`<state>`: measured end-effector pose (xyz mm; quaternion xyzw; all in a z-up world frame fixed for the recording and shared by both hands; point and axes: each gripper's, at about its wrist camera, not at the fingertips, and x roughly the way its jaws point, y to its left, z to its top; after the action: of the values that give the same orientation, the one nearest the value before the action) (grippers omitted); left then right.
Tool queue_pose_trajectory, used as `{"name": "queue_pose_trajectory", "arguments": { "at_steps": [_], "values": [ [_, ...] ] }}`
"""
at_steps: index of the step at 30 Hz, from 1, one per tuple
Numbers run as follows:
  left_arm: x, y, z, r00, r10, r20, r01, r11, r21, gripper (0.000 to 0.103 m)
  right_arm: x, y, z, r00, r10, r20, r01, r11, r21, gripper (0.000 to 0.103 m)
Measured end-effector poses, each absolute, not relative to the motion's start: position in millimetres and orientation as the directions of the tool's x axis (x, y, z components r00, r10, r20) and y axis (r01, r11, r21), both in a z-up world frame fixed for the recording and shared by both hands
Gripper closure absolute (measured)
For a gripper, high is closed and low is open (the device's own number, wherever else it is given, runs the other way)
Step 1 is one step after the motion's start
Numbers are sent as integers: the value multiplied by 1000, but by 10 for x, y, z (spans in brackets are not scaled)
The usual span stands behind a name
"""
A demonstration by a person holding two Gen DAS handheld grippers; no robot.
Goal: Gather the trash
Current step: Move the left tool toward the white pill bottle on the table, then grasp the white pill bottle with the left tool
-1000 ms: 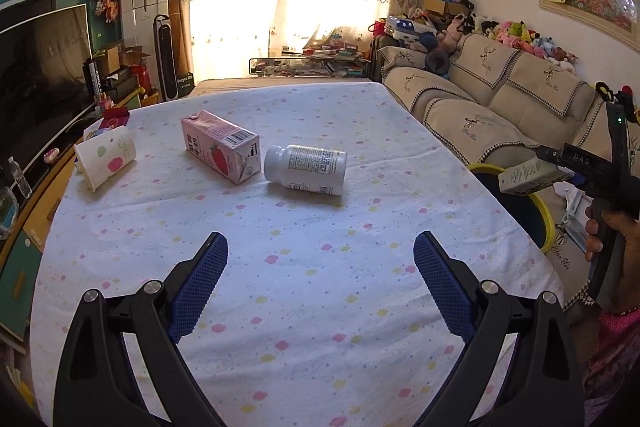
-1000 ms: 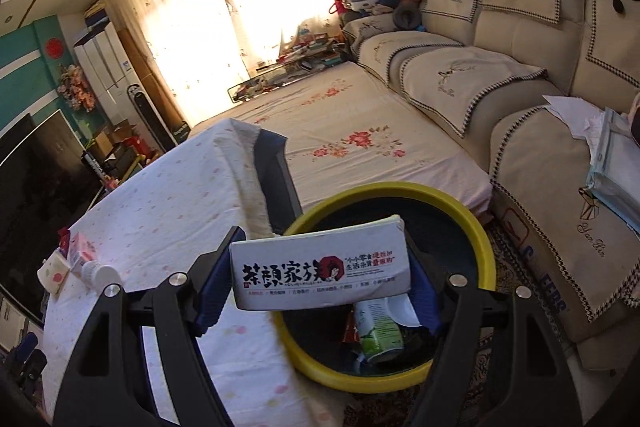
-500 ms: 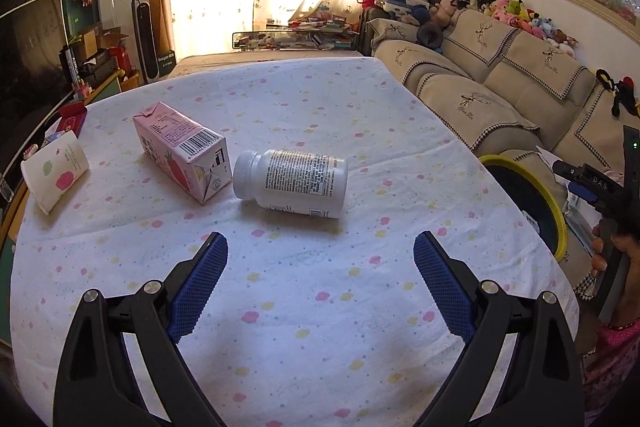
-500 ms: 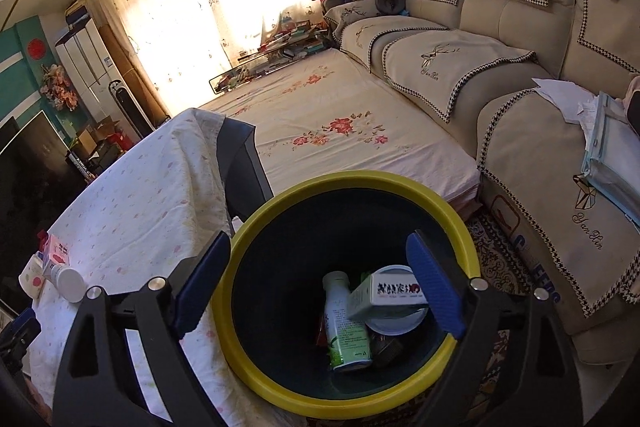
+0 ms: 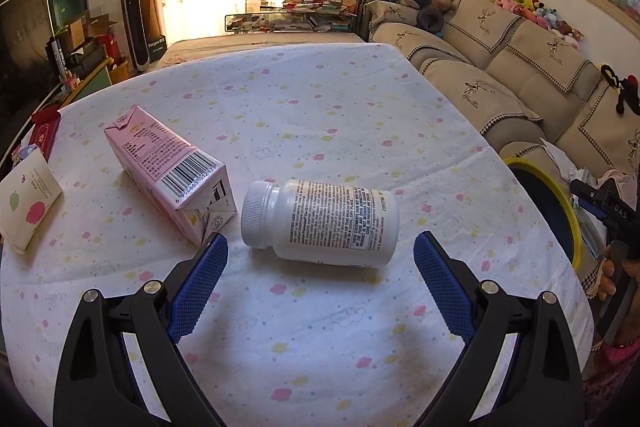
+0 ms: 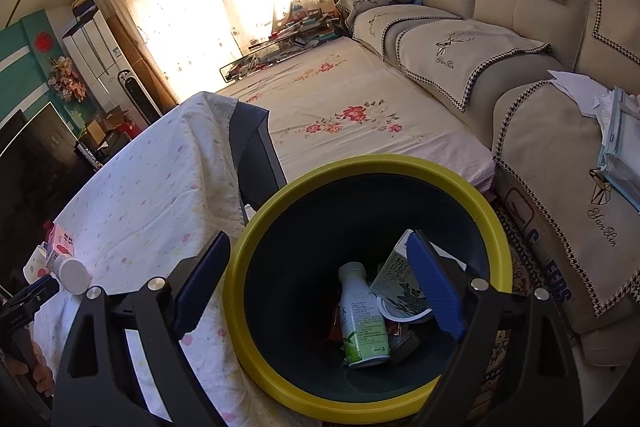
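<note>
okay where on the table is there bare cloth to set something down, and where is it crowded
The far half of the table, beyond the pink carton and white bottle, is bare cloth. So is the right side toward the yellow-rimmed bin. The near-left is crowded: carton, bottle and paper cup lie close together.

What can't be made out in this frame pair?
- Bin bottom, right wrist view: bottle and carton cover the trash beneath.
- Red box, left wrist view: cut off by the fisheye edge.
- Pill bottle label: print too small to read.
</note>
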<state>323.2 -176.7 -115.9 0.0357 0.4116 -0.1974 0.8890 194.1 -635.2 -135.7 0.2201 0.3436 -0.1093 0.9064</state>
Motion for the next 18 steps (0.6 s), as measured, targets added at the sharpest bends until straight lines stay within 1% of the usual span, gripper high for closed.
{"name": "queue_pose_trajectory", "arguments": {
  "at_steps": [16, 17, 18],
  "values": [
    [3549, -2031, -1367, 550, -310, -775, 417, 907, -67, 10, 2091, -6344, -1513, 710, -9, -704, 341, 879, 333, 18],
    [3566, -2049, -1379, 548, -307, -778, 417, 907, -64, 11, 2095, -6343, -1517, 710, -9, -704, 341, 879, 333, 18],
    [3583, -2070, -1393, 545, -305, -781, 417, 907, -62, 13, 2097, -6343, -1517, 709, -8, -705, 341, 880, 332, 18]
  ]
}}
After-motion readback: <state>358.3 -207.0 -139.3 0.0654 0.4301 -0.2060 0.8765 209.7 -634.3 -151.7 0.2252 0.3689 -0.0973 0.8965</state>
